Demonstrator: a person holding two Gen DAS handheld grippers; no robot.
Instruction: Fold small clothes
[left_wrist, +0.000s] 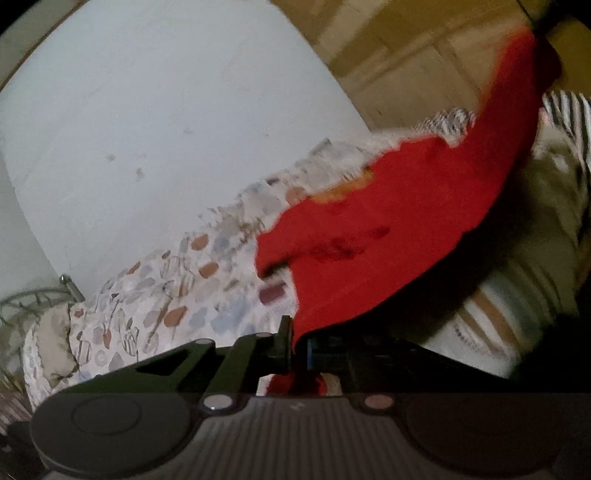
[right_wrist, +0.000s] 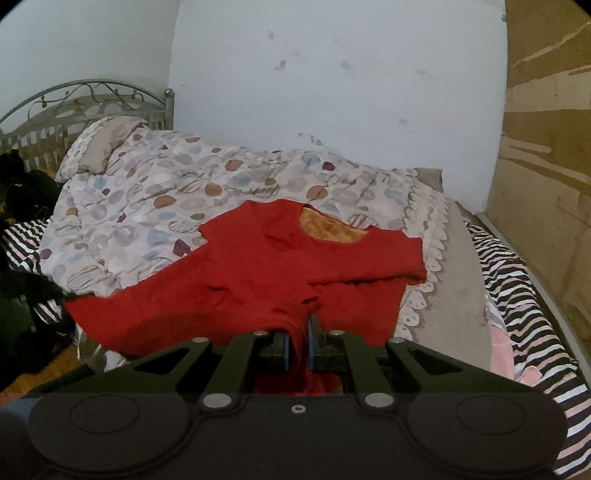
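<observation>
Through my left wrist camera, my left hand-held gripper (left_wrist: 297, 345) is clamped on a fold of the red sweater (left_wrist: 388, 229), the cloth pinched tight between its two fingers with a bunch of red showing below them. From that grip the sweater rises in a blurred sheet toward the upper right of the view, lifted off the bed, with a patch of orange lining (left_wrist: 340, 190) showing near its far edge. Under and left of it lies the spotted quilt (left_wrist: 177, 295), and a pillow (left_wrist: 55, 343) sits at the near left by the metal bed frame (left_wrist: 26, 299). The pale wall (left_wrist: 166, 110) fills the far left, and a striped sheet (left_wrist: 569, 114) shows at the far right. Through my right wrist camera, my right hand-held gripper (right_wrist: 298, 345) is closed on the sweater's (right_wrist: 258, 266) near edge, red cloth squeezed between the blue pads (right_wrist: 311, 347). Here the sweater is spread over the quilt (right_wrist: 166, 195) in the middle of the bed, its neckline on the far side with the orange lining (right_wrist: 328, 230) showing inside, one sleeve (right_wrist: 110, 306) stretched to the left and the other (right_wrist: 384, 266) folded across on the right. The pillow (right_wrist: 99, 147) and the metal bed frame (right_wrist: 85, 96) stand at the far left, the striped sheet (right_wrist: 517, 291) runs down the right side, and a wooden panel (right_wrist: 546, 129) is at the far right.
</observation>
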